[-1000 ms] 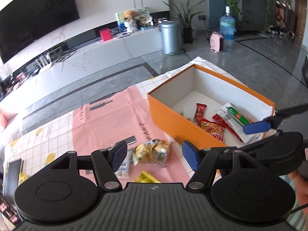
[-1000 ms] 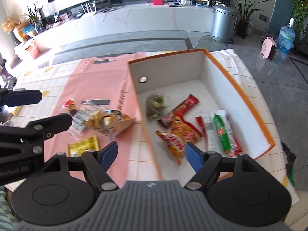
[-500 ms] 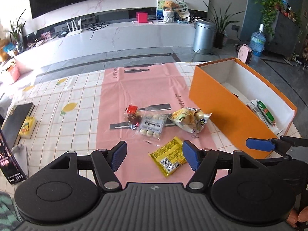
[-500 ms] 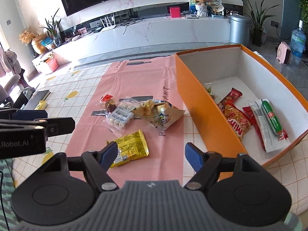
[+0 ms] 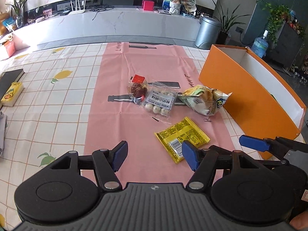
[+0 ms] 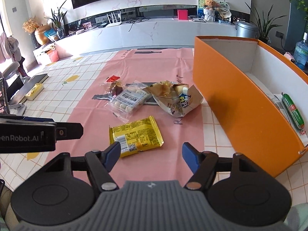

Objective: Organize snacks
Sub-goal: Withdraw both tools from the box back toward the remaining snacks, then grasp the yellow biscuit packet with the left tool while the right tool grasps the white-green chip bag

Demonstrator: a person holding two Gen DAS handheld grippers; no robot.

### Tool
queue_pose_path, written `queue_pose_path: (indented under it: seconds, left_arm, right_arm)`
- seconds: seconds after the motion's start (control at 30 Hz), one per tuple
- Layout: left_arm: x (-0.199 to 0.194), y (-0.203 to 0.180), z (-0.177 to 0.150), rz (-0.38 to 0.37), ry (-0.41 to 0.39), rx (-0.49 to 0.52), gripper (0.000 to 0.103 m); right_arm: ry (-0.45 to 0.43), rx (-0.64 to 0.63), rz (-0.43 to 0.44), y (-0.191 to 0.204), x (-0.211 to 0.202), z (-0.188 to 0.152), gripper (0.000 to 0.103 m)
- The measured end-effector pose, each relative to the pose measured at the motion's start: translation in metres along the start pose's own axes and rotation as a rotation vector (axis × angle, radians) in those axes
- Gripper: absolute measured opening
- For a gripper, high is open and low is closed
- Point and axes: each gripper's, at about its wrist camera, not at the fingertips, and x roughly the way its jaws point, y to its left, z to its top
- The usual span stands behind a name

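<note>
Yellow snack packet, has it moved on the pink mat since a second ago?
No. The yellow packet still lies on the pink mat, just nearer than the clear bag.

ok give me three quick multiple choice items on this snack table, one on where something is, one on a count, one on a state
1. Where does the flat yellow foil snack packet lie?
A. inside the box
B. on the pink mat, nearest the grippers
C. on the black book

2. How many snack packs lie on the pink paper mat?
A. two
B. four
C. six

3. What is between the right gripper jaws?
A. nothing gripped; they stand apart and are closing
B. the green sausage
C. the crumpled bag

Answers: 1 B, the packet lies on the mat just ahead of the blue pads. 2 B, the yellow packet, the clear bag of white balls, the small red-tagged clear pack and the crumpled beige bag. 3 A, only mat shows between the pads; the green sausage lies in the tall orange cardboard box.
</note>
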Motion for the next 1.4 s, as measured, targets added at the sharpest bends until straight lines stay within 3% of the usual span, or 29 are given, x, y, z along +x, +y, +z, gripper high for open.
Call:
queue_pose_path:
  seconds: [0.37, 0.5, 0.63, 0.67, 0.83, 0.97, 1.03, 1.13, 1.4]
  left_arm:
    - [0.038, -0.003, 0.021, 0.027, 0.075, 0.044, 0.076]
    - [0.046, -0.001, 0.029, 0.028, 0.095, 0.072, 0.073]
    - [0.056, 0.002, 0.032, 0.011, 0.122, 0.086, 0.073]
    - [0.058, 0.002, 0.032, 0.012, 0.125, 0.089, 0.073]
    - [0.066, -0.001, 0.036, -0.001, 0.139, 0.101, 0.073]
    - [0.069, -0.009, 0.037, -0.009, 0.140, 0.138, 0.073]
    - [0.070, -0.015, 0.037, -0.015, 0.145, 0.179, 0.073]
    - [0.069, -0.025, 0.033, -0.038, 0.152, 0.271, 0.074]
    - [0.079, -0.053, 0.021, -0.103, 0.193, 0.559, 0.082]
  right_arm:
    - [-0.081, -0.205, -0.061, -0.008, 0.027, 0.032, 0.066]
    - [-0.114, -0.295, -0.073, -0.003, 0.045, 0.039, 0.079]
    - [-0.125, -0.308, -0.057, -0.005, 0.063, 0.044, 0.080]
    - [-0.130, -0.304, -0.057, -0.005, 0.066, 0.044, 0.079]
    - [-0.120, -0.280, -0.054, -0.010, 0.071, 0.043, 0.053]
    - [-0.111, -0.250, -0.038, -0.018, 0.069, 0.040, 0.043]
    - [-0.110, -0.226, -0.033, -0.021, 0.066, 0.040, 0.030]
    - [-0.099, -0.155, -0.015, -0.032, 0.057, 0.039, 0.022]
    - [-0.063, 0.031, 0.080, -0.057, 0.037, 0.028, 0.019]
